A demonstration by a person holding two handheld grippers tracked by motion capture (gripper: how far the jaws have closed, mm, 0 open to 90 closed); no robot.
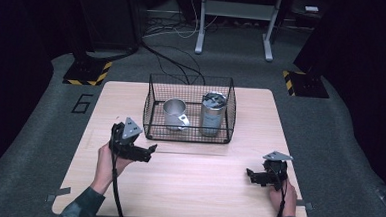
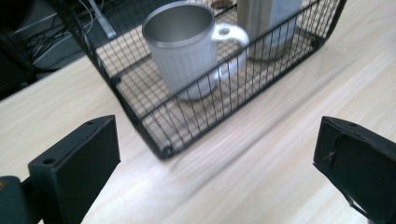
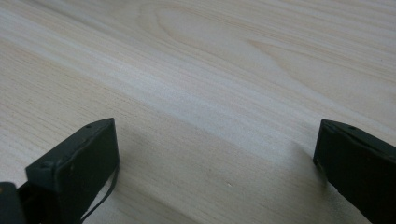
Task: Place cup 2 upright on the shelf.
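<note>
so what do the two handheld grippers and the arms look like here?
Both are black two-jaw units. The left gripper and right gripper each carry a grey three-cornered plate on top, and a black cable trails from each toward the table's near edge. In the gripper views the jaws are flat, blocky black pads with small holes near the tips. The person wears dark greenish sleeves.

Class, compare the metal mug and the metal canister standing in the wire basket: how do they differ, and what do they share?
The metal mug is shorter; the metal canister rises about to the rim of the wire basket. The mug has a side handle; the canister shows none. The mug is open-topped and looks empty; the canister's top is covered. Both stand upright, side by side, and are silvery metal.
</note>
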